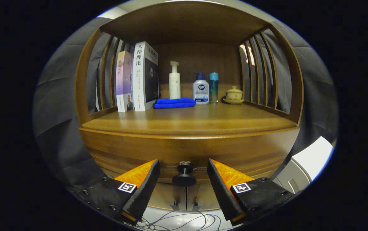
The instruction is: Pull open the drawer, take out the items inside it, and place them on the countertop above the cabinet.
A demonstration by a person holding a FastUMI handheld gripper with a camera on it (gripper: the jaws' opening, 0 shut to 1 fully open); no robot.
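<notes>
Wooden counter (190, 120) at 12 o'clock carries books, bottles, blue cloth (174, 103); drawer (190, 150) closed; fingers (184, 184) wide, flanking knob (184, 178), not touching.

Two books (137, 78) are standing on the tabletop (190, 120) at about ten o'clock. Three bottles (201, 92) are standing in a row near twelve o'clock. One blue cloth (174, 103) is lying there, and one little lidded cup (234, 94) is sitting at one o'clock. One knob (184, 176) is sticking out between the open jaws.
</notes>
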